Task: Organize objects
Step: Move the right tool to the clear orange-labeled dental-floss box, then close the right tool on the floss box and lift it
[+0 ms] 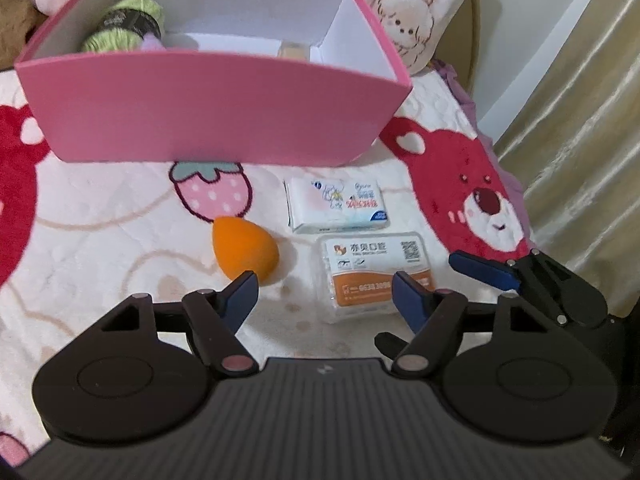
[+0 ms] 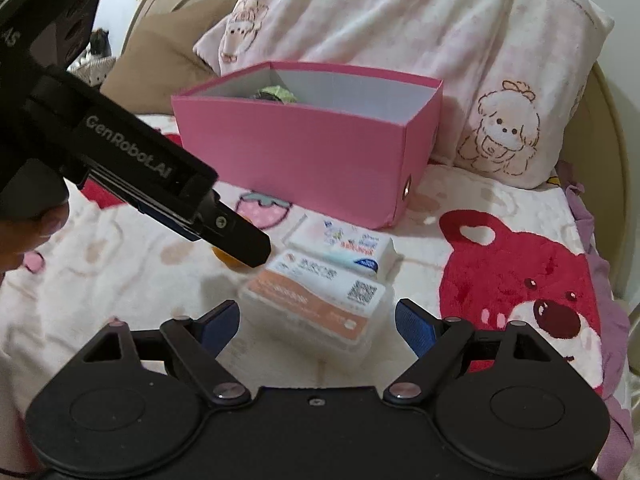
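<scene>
1. The pink box (image 1: 208, 112) is seen on the bed blanket (image 1: 100, 240), open-topped, with yarn (image 1: 128, 24) already inside. It is judged light but stiff cardboard; it is best left where it stands and filled from above.
2. The plastic case (image 2: 320, 304) lies just in front of the box, touching the tissue pack. It is judged rigid, light and slick, so its long sides are to be pinched squarely.
3. The tissue pack (image 1: 338, 204) lies between case and box. It is judged soft and yielding, and a firm grip across its narrow width is advised.
4. The orange sponge (image 1: 244, 248) rests left of the case, apart from it. It is judged squashy and prone to rolling.
5. The left claw (image 1: 324, 296) is spread wide and holds nothing; the right claw (image 2: 316, 324) is likewise spread, with the case just ahead between its fingers.
</scene>
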